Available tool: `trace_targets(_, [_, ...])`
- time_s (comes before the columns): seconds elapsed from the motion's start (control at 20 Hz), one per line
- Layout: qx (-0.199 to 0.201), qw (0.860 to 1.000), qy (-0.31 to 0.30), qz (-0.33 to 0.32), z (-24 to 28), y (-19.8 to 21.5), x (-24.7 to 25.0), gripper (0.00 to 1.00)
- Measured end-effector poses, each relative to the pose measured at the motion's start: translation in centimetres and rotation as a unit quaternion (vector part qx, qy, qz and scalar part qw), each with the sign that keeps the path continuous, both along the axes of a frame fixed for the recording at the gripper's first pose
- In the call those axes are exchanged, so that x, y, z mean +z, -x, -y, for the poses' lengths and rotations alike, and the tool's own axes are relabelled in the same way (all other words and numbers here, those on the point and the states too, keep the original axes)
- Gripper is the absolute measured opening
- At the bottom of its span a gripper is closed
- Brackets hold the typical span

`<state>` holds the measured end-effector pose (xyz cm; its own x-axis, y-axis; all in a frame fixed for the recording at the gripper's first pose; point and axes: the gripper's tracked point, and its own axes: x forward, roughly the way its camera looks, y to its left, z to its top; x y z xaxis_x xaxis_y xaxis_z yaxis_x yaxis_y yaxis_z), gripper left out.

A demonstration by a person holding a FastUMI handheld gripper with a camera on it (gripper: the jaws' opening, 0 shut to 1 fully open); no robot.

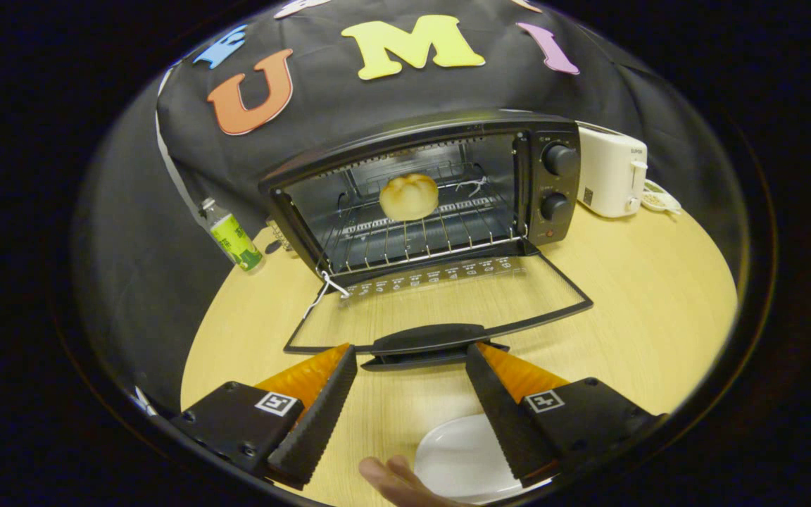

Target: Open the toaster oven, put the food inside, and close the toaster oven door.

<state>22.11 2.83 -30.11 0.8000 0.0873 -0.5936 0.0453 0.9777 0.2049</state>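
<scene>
Here the gripper [411, 359] points level at the black toaster oven [434, 197], fingers spread wide and empty just short of its dropped glass door's handle [428, 338]; beyond, a round golden bun [409, 196] sits on the wire rack.

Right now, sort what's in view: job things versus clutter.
Job: toaster oven; its door, open flat; bun on the rack; gripper, open, fingers at the door handle.
Clutter: bottle; white toaster; white plate; hand.
</scene>
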Motion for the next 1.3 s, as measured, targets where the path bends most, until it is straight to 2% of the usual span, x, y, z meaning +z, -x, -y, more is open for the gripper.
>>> trace_targets(0.15, [0.004,0.999,0.026,0.026,-0.1,-0.2,1.5,1.0])
trace_targets(0.35, [0.019,0.993,0.073,0.092,-0.2,-1.3,4.8,1.0])
trace_targets(0.8, [0.009,0.983,0.083,0.163,-0.3,-5.2,9.4,1.0])
trace_targets(0.95, [0.018,0.976,0.098,0.193,-0.5,-6.6,10.5,1.0])
trace_targets(1.1, [0.027,0.972,0.077,0.22,-0.6,-7.4,11.1,1.0])
trace_targets(1.3, [0.018,0.971,0.045,0.232,0.1,-6.6,11.9,1.0])
